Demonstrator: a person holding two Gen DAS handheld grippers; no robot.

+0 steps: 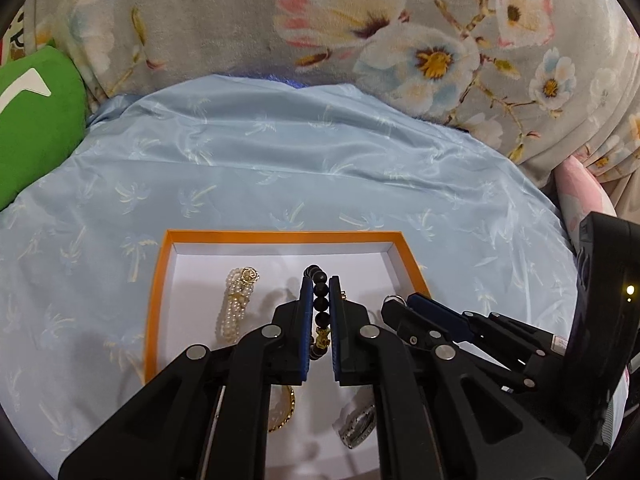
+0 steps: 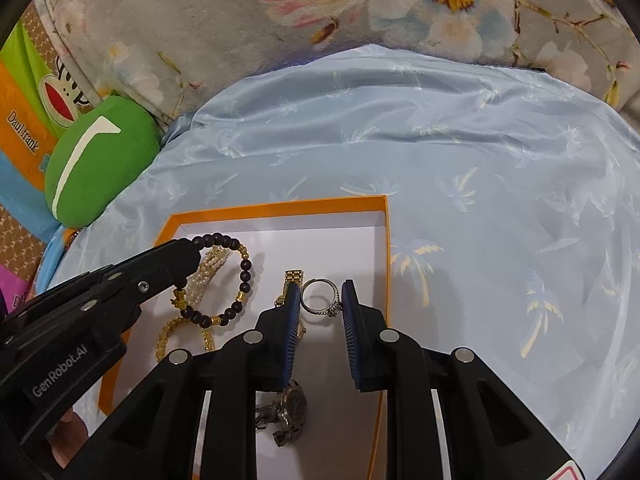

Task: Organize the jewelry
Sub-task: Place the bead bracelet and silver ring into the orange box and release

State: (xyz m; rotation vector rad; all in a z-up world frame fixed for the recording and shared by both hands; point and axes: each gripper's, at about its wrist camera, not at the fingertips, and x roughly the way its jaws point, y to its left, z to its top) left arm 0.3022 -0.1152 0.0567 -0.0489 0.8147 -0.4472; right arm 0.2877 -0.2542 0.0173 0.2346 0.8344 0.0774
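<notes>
An orange box (image 1: 280,237) (image 2: 280,206) with a white inside lies on the light blue cloth. My left gripper (image 1: 320,280) (image 2: 192,256) is shut on a dark bead bracelet (image 1: 321,290) (image 2: 245,276) that hangs over the box. My right gripper (image 2: 322,288) (image 1: 400,302) is shut on a silver ring (image 2: 320,298) (image 1: 394,299) with a stone, above the box's right side. In the box lie a pearl bracelet (image 1: 238,304) (image 2: 212,264), a gold chain (image 1: 285,412) (image 2: 176,332), a silver watch (image 1: 358,424) (image 2: 290,408) and a gold watch (image 2: 292,278), partly hidden by my finger.
The blue palm-print cloth (image 1: 280,152) (image 2: 480,180) spreads around the box. A green cushion (image 1: 36,120) (image 2: 100,160) lies at the left. A floral blanket (image 1: 360,20) rises behind. Colourful packaging (image 2: 24,120) stands at the far left.
</notes>
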